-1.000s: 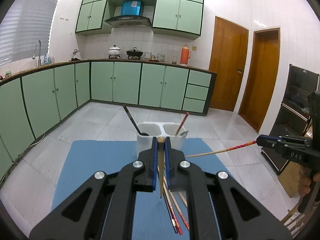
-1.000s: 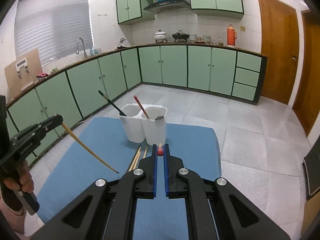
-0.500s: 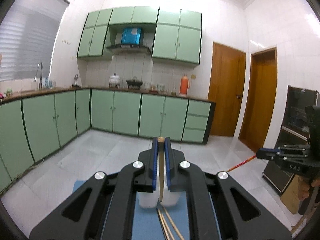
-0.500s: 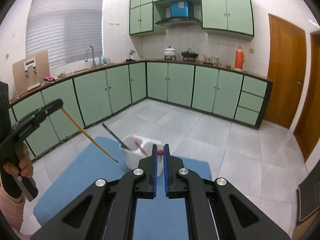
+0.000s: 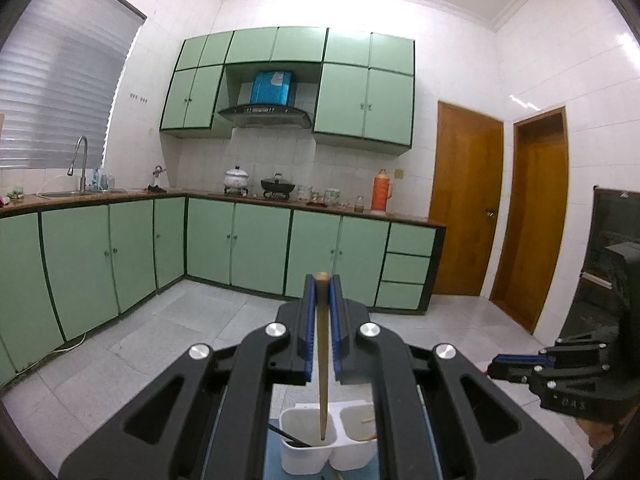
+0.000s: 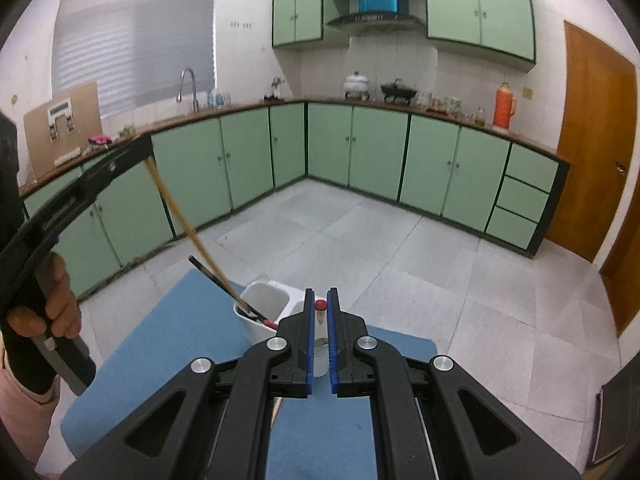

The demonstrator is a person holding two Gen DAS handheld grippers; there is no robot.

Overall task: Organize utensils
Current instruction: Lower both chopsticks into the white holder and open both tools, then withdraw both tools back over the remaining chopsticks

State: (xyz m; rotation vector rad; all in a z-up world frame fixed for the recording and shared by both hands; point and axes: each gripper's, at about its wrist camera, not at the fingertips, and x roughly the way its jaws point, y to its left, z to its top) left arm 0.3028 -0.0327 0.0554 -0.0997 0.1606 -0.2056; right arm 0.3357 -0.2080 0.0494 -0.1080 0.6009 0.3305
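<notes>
A white two-compartment holder point(image 5: 304, 454) point(image 6: 262, 300) stands on a blue mat point(image 6: 160, 360). My left gripper point(image 5: 322, 280) point(image 6: 146, 146) is shut on a wooden chopstick point(image 5: 322, 360) point(image 6: 188, 228). The stick slants down, and its lower tip sits in the mouth of the holder's left compartment, beside a black utensil point(image 6: 208, 274) that leans out of it. My right gripper point(image 6: 320, 296) point(image 5: 496, 368) is shut on a red-ended chopstick point(image 6: 320, 305) just above the holder's right side. Its fingers hide the right compartment in the right wrist view.
Grey tiled floor surrounds the mat. Green cabinets and a counter with a sink, pots and an orange flask run along the left and far walls. Two brown doors stand at the right. A person's hand point(image 6: 52, 300) grips the left tool's handle.
Both grippers rose and came in over the holder. The left chopstick swung from above the mat to point down into the left compartment. The loose chopsticks on the mat dropped out of view.
</notes>
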